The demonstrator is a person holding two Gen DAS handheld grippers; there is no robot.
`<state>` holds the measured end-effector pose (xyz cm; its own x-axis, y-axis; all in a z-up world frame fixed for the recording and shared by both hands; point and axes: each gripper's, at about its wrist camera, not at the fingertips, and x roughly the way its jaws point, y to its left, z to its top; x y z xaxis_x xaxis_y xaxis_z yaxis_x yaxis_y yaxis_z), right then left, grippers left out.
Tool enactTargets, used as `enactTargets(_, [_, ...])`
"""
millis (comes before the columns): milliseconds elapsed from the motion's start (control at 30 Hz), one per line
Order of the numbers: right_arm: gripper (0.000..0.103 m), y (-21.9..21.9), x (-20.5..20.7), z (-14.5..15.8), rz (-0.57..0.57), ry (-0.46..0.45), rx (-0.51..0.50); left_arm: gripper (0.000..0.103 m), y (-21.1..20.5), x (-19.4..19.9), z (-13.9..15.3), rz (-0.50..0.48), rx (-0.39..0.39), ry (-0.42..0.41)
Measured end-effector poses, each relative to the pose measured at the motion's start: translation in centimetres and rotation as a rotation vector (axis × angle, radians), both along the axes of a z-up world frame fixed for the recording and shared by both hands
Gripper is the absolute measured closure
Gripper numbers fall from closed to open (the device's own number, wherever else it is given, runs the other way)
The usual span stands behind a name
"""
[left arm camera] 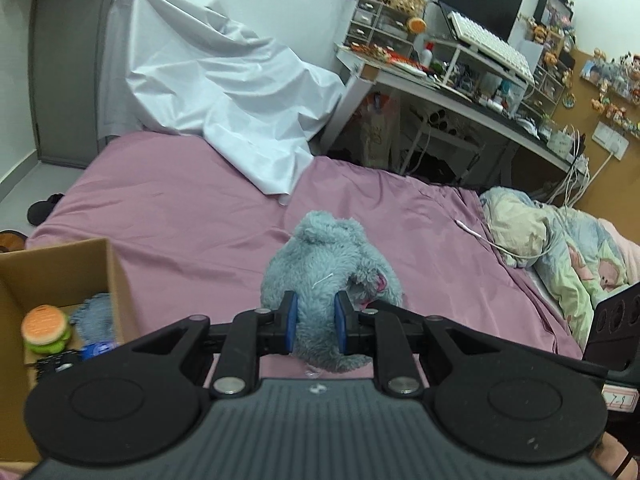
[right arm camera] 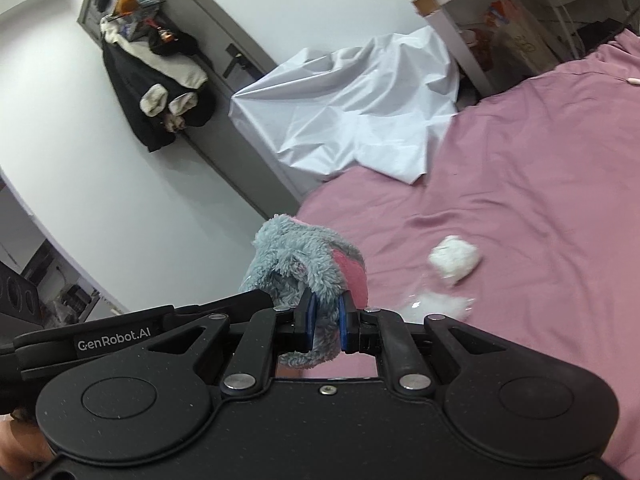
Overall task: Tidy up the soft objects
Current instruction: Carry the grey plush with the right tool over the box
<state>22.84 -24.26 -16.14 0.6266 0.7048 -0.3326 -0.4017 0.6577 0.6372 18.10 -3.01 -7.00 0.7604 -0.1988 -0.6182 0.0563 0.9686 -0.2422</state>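
Note:
A fuzzy grey-blue plush toy with pink patches hangs above the pink bed, gripped from two sides. My left gripper is shut on its lower body, the blue pads pressed into the fur. In the right wrist view the same plush toy shows a pink ear, and my right gripper is shut on that end. A cardboard box stands at the bed's left edge with a burger-shaped plush and other soft things inside.
A white fluffy ball and a clear wrapper lie on the bed. A white sheet drapes over something at the bed's far end. A patterned quilt is bunched at the right. A cluttered desk stands behind.

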Motion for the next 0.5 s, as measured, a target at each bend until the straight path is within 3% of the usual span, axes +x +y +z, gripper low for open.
enactTargets(500, [0.091, 7.8, -3.0, 1.6, 0.091, -0.045, -0.024, 0.085, 7.9, -5.4, 1.3, 0.119, -0.055, -0.058])
